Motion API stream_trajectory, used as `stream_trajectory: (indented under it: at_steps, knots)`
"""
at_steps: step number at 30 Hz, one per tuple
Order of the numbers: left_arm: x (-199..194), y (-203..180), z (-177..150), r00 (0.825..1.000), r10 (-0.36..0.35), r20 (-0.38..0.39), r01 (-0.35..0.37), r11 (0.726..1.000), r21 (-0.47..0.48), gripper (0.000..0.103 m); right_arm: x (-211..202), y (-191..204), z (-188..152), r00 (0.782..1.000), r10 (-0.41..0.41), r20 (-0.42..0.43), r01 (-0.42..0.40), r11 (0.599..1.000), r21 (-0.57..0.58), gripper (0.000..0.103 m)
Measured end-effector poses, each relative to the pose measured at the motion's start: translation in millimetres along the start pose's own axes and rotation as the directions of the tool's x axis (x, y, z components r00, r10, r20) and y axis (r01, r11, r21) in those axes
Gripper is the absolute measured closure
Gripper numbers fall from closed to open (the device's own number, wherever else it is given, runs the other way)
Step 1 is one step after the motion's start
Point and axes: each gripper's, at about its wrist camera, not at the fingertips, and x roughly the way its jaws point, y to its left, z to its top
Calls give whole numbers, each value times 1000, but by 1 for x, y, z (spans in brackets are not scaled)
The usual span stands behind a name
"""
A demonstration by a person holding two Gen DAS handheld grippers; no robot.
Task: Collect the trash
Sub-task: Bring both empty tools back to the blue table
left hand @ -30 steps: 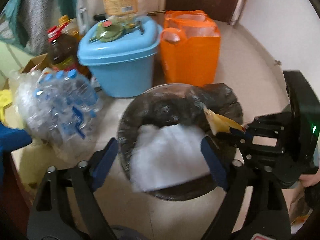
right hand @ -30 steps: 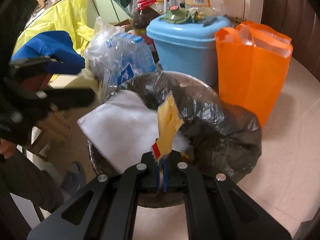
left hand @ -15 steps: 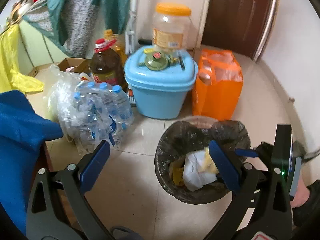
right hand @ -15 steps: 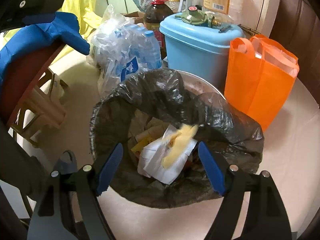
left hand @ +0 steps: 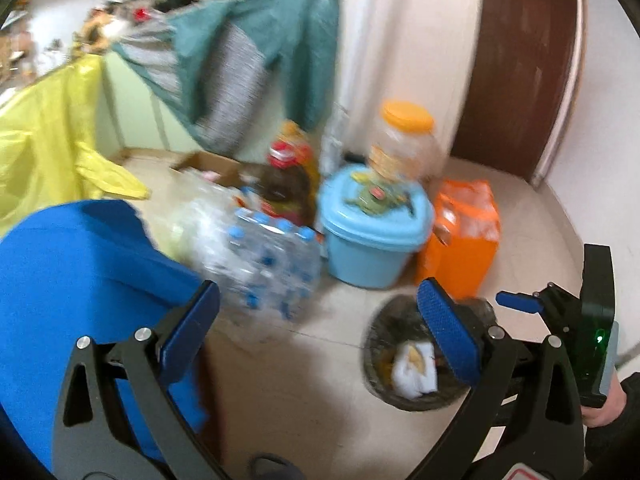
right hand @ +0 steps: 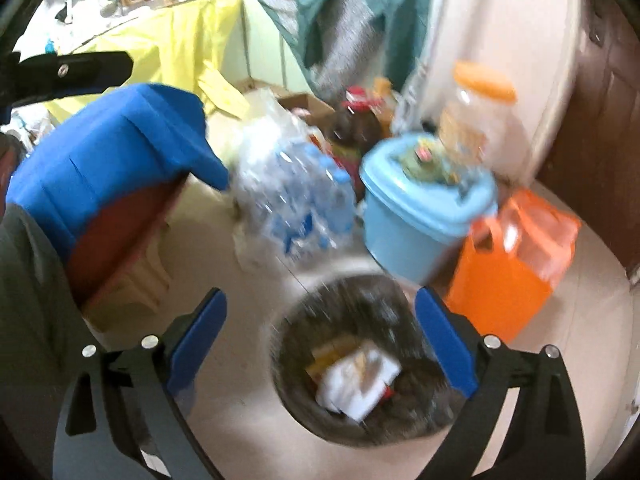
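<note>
On the floor stands a trash bin with a black liner (left hand: 376, 344) (right hand: 304, 320). Inside it lie a white paper (left hand: 412, 376) (right hand: 352, 388) and a yellow wrapper (left hand: 416, 356) (right hand: 362, 360) on top of it. My left gripper (left hand: 316, 300) hangs open well above the floor, up and to the left of the bin, with nothing between its blue pads (left hand: 448, 328). Above the bin, my right gripper (right hand: 320, 300) is opening its jaws, and nothing is between them. The left wrist view also shows the right gripper (left hand: 520, 304) at its right edge.
Behind the bin stand a blue lidded bucket (left hand: 372, 248) (right hand: 420, 232), an orange bag (left hand: 460, 248) (right hand: 508, 280) and a pack of water bottles (left hand: 264, 264) (right hand: 296, 200). A blue cloth (left hand: 80, 280) (right hand: 108, 160) covers a stool at the left. A brown door (left hand: 520, 60) is at the back right.
The white paper and the yellow wrapper have dropped into the bin. The right gripper has let go and spread its jaws. Both grippers have risen away from the bin.
</note>
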Motion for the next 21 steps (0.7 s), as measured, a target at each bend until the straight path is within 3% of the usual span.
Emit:
stream_trajectory:
  at_steps: [3, 8, 13, 18, 21]
  knots:
    - [-36, 42, 6, 995, 83, 52, -80, 995, -65, 8, -5, 30, 34, 1000, 8, 25, -8, 999, -34, 10]
    - [-83, 109, 2, 977, 197, 81, -182, 969, -169, 8, -17, 94, 86, 990, 114, 89, -104, 989, -104, 5]
    - [-130, 177, -20, 947, 311, 83, -277, 920, -278, 8, -19, 162, 126, 975, 179, 129, -153, 970, -190, 5]
    - [-179, 234, -52, 896, 439, 73, -390, 854, -346, 8, -12, 227, 153, 960, 244, 138, -207, 949, -236, 5]
    - [-201, 260, -72, 876, 478, 62, -419, 820, -390, 8, -11, 262, 162, 956, 257, 145, -211, 940, -269, 5]
